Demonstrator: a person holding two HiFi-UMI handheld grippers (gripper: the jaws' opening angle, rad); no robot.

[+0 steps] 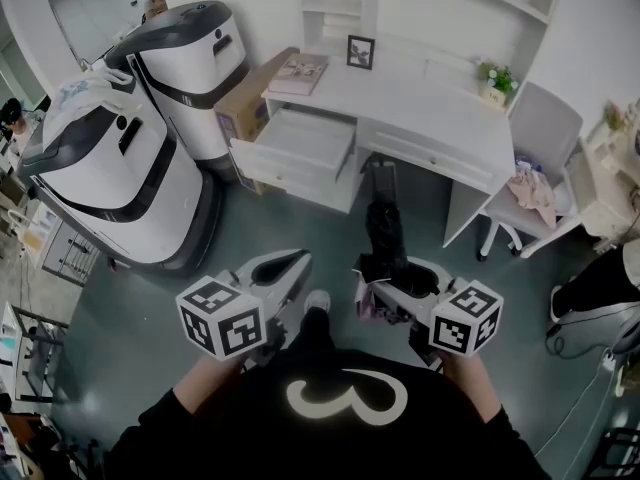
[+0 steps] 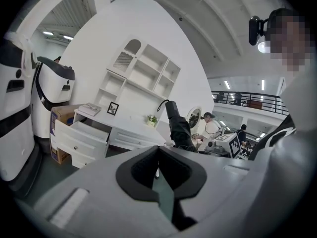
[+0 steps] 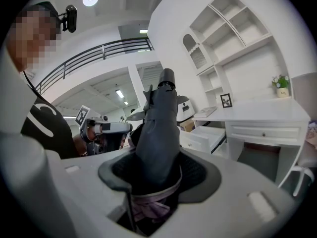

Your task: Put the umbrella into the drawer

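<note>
nearest the camera, the person's black top (image 1: 330,408) is showing a white looping figure like a 3, and each gripper's cube is wearing square black-and-white markers. the right gripper (image 3: 157,167) is clamping its jaws around the lower end of the umbrella (image 3: 159,123), where a lilac band is bunching in the dark pads. the umbrella is folded short, its dark grey-black cloth wrapped tight, its black capped end pointing up and away toward the desk (image 1: 430,108); it is hanging in the air above the floor, well short of the drawer (image 1: 300,143). the left gripper (image 2: 158,150) is keeping its jaws closed tip to tip, with nothing between them. beyond, the drawer is standing pulled open, a cardboard box (image 1: 245,103) beside it carrying print too small to read.
</note>
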